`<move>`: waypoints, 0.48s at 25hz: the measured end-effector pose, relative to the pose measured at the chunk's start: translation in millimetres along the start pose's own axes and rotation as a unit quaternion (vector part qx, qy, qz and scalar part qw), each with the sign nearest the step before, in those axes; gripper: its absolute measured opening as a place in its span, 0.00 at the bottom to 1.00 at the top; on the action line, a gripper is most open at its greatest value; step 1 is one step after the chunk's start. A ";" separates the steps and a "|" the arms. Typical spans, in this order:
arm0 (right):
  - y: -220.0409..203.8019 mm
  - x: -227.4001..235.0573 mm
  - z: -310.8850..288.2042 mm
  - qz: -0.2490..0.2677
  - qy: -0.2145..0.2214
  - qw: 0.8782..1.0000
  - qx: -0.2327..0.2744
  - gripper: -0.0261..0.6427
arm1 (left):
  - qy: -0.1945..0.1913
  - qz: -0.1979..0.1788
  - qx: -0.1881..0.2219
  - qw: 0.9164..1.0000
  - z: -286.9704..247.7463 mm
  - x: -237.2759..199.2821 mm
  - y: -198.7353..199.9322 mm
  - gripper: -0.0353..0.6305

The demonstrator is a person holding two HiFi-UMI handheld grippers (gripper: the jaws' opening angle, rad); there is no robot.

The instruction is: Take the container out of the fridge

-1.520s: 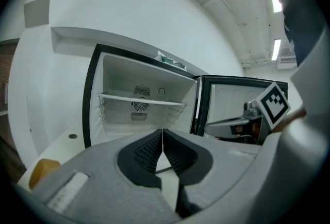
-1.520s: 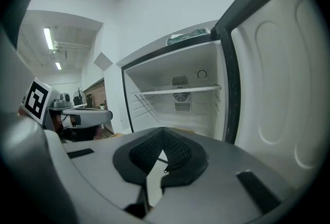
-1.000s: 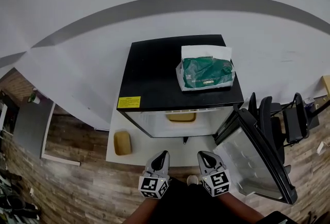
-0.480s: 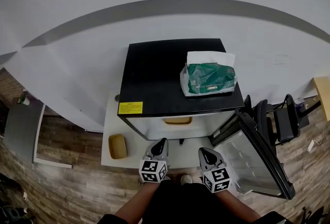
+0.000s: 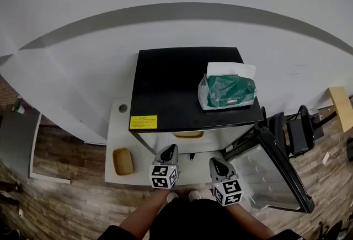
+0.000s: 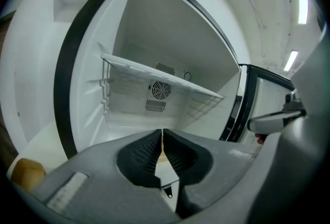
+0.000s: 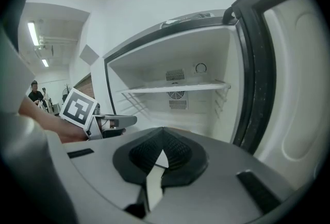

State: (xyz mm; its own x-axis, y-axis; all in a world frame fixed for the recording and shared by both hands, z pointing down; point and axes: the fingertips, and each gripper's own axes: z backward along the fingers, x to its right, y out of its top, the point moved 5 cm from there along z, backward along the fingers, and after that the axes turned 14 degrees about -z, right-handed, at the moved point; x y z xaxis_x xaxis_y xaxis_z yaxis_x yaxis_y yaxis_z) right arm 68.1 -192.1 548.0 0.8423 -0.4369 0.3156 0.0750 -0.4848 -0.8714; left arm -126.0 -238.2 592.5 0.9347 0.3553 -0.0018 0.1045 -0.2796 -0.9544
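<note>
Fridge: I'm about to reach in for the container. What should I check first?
1. Door swung wide: ok.
2. Container visible inside, in the head view: ok.
3. Left gripper open for a grasp: not ok, fingers together, nothing held.
4. Right gripper open: not ok, fingers together too.
5. Grasp spot on the container: cannot tell, both gripper views hide it behind their own bodies.
6. Bag on the fridge top, clear of the opening: ok.
</note>
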 end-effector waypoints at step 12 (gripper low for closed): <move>3.0 -1.3 11.0 0.005 -0.018 1.000 0.006 0.03 | 0.012 0.001 -0.034 0.999 -39.6 -12.9 -24.2 0.08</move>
State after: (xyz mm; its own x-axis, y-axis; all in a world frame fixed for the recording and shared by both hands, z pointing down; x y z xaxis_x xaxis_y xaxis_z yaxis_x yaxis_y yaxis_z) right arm 73.1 -184.6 540.9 0.8620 -0.4133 0.2933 0.0734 -0.4708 -0.8792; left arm -127.2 -271.4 627.4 0.9428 0.3333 0.0046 0.1250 -0.3409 -0.9317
